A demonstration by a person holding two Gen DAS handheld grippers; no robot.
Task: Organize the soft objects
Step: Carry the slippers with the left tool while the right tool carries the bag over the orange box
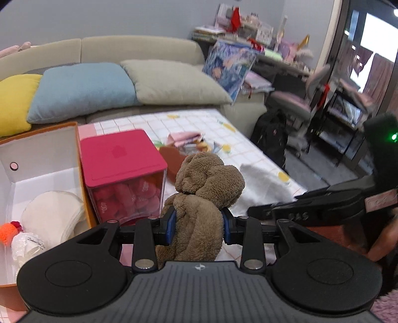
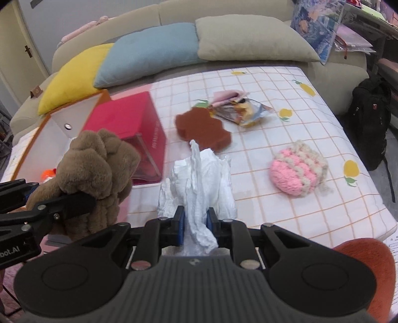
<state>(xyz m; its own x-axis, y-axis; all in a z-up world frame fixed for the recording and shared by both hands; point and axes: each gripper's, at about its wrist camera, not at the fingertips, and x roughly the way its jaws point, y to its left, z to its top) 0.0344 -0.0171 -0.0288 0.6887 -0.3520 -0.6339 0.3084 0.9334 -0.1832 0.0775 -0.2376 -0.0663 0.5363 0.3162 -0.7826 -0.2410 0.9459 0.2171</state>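
Orange box (image 1: 82, 174) cut off left

Lighting: even, soft indoor light, moderately bright; shadows faint and diffuse under the cushions. Brightest source: a window (image 1: 373, 47) at the far right of the left wrist view, blown out to white. A small green indicator light (image 1: 394, 136) flares beside it. Distortion: strong fisheye bending, the sofa back (image 2: 223, 7) curving, dark vignette at the corners. Sharpness: cluttered shelf (image 1: 248, 32) and desk chair (image 1: 298, 99) smeared with blur; checked sheet (image 2: 311, 139) mildly soft.
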